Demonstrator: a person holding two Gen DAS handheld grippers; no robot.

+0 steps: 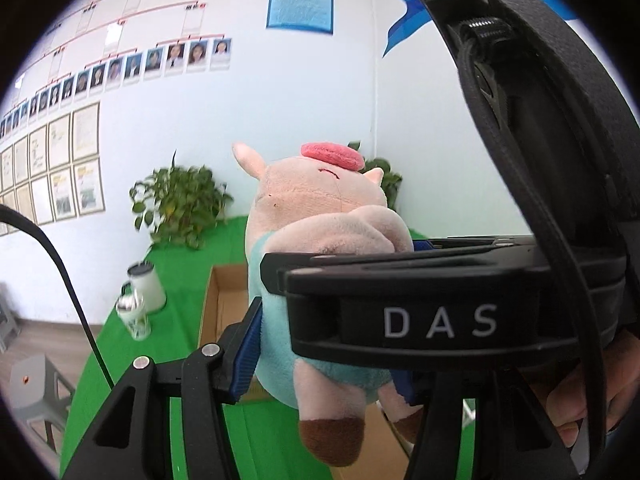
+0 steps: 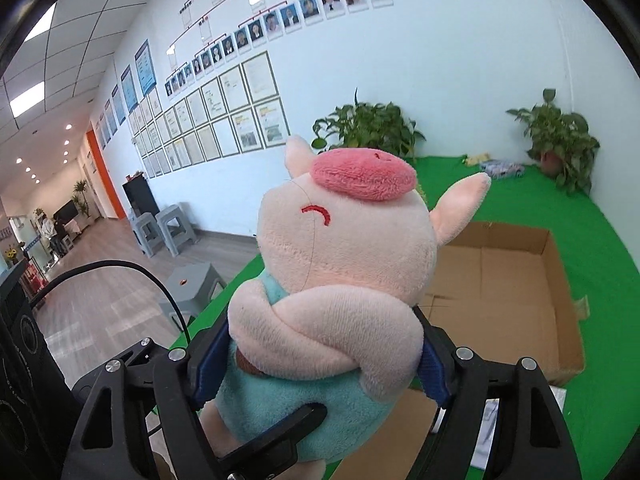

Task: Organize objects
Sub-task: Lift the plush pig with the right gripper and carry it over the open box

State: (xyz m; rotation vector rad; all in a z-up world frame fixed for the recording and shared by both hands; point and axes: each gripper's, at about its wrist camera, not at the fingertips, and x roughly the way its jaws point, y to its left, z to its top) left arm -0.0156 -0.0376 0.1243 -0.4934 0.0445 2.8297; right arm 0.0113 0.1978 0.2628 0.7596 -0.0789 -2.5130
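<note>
White wall with framed photos and certificates behind green-covered desk. Left wrist view: left gripper fingers clamped on turquoise belly of plush pig, held up above open cardboard box; right gripper crosses in front, marked DAS, one finger against pig's arm. White kettle and glass jar on desk, left of box.

Right wrist view: right gripper fingers clamped on pig's sides, under its arms. Cardboard box on green desk beyond. Two potted plants at far wall.
</note>
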